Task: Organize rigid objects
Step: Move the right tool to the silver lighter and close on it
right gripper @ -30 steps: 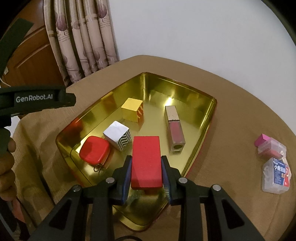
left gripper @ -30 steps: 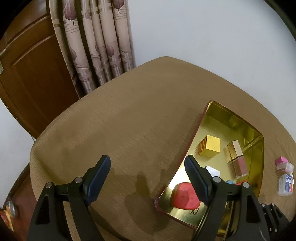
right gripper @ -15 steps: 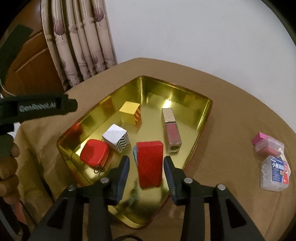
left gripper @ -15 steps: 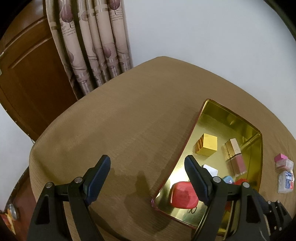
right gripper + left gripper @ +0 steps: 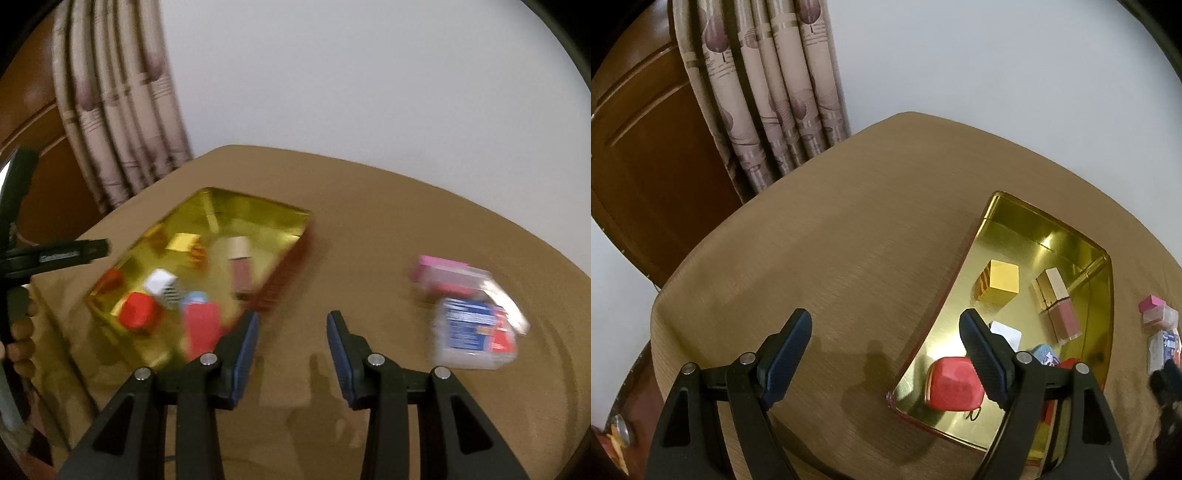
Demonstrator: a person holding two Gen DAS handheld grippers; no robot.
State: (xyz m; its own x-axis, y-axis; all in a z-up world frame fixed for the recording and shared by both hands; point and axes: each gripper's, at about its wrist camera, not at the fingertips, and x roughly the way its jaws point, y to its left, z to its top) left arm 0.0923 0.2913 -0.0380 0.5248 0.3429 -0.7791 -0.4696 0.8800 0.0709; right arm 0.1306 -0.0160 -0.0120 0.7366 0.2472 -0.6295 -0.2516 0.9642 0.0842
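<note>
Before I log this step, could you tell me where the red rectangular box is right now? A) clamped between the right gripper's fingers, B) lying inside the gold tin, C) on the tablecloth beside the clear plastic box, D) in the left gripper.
B: the red rectangular box lies inside the gold tin, while the right gripper hangs open over bare tablecloth with nothing between its fingers.

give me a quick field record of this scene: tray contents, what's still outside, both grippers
tray: gold, on the brown table
in tray: yellow cube, lip gloss, striped cube, red pouch, red box
outside tray: pink box, clear packet
left gripper: open, empty
right gripper: open, empty, over bare table between tray and packet
</note>
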